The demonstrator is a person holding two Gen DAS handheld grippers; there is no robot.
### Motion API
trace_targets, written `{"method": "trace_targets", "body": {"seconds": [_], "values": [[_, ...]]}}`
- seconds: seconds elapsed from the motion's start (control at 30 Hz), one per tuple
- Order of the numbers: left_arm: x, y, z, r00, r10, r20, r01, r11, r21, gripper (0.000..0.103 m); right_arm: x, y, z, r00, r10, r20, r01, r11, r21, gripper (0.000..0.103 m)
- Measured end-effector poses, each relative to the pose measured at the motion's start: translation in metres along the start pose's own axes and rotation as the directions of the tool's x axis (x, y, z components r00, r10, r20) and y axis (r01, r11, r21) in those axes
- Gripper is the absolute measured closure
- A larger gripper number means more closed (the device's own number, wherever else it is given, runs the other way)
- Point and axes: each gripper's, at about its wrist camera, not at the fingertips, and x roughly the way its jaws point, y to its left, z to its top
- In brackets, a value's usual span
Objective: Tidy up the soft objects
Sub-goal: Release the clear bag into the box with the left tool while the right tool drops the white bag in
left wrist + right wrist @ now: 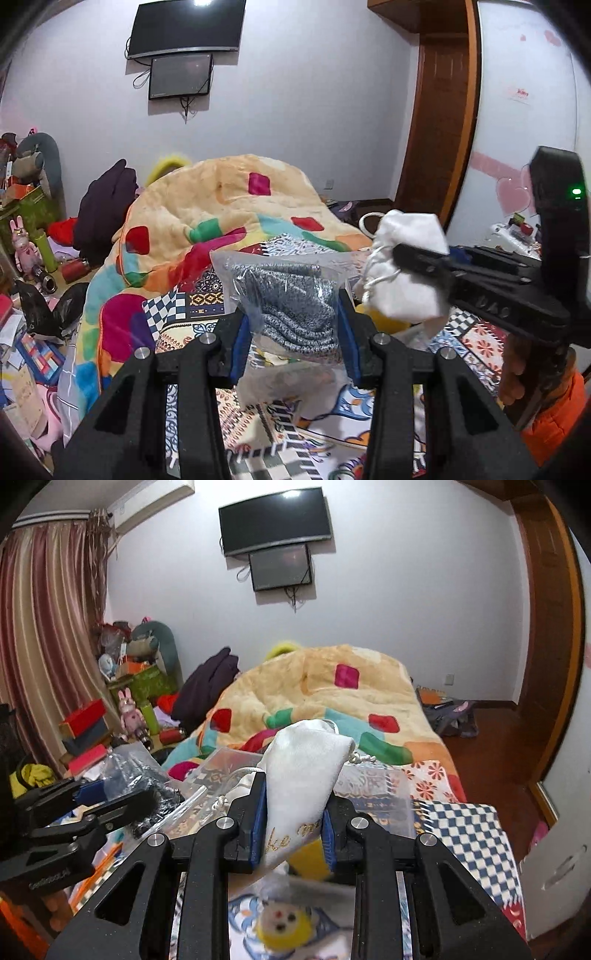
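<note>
Left gripper point(295, 328) jaws pinch the bagged grey knit point(286, 306), right gripper point(293, 825) jaws pinch the white pouch point(303, 771), held just right of the bag, both above the bed point(476, 336).

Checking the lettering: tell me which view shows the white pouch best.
The right wrist view: the white pouch fills the middle, gold lettering visible, pinched in the right gripper. The left wrist view shows it side-on, partly hidden.

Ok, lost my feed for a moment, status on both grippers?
Left gripper shut on clear bag of grey knit. Right gripper shut on white drawstring pouch. Both held above the bed. Nothing between them.
</note>
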Motion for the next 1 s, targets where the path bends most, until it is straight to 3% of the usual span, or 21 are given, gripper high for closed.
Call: {"method": "trace_targets", "body": {"seconds": [0.17, 0.37, 0.47, 0.63, 0.7, 0.87, 1.0], "values": [[0.026, 0.005, -0.004, 0.998, 0.001, -0.057, -0.002, 1.0, -0.009, 0.061, 0.043, 0.002, -0.006, 0.994, 0.007, -0.106, -0.01, 1.0, -0.028, 0.08], [0.053, 0.004, -0.01, 0.994, 0.011, -0.108, -0.011, 1.0, 0.004, 0.061, 0.058, 0.004, -0.016, 0.985, 0.006, -0.173, -0.018, 0.998, -0.066, 0.077], [0.06, 0.002, -0.011, 0.993, 0.014, -0.118, -0.012, 1.0, 0.016, 0.061, 0.053, 0.004, -0.017, 0.983, -0.01, -0.182, -0.007, 0.996, -0.089, 0.075], [0.069, -0.004, -0.01, 0.991, 0.026, -0.133, -0.021, 0.999, 0.042, 0.061, 0.038, -0.005, -0.014, 0.985, -0.026, -0.17, 0.01, 0.996, -0.091, 0.054], [0.073, -0.005, -0.011, 0.989, 0.029, -0.143, -0.022, 0.999, 0.048, 0.061, 0.023, -0.007, -0.014, 0.99, -0.032, -0.141, 0.018, 0.995, -0.095, 0.05], [0.076, -0.002, -0.012, 0.986, 0.028, -0.164, -0.022, 0.999, 0.032, 0.061, -0.001, -0.009, -0.019, 0.993, -0.027, -0.113, 0.016, 0.995, -0.098, 0.047], [0.074, -0.003, -0.015, 0.984, 0.021, -0.177, -0.015, 0.999, 0.035, 0.051, -0.016, -0.009, -0.034, 0.992, -0.016, -0.124, 0.004, 0.996, -0.093, 0.041]]}}
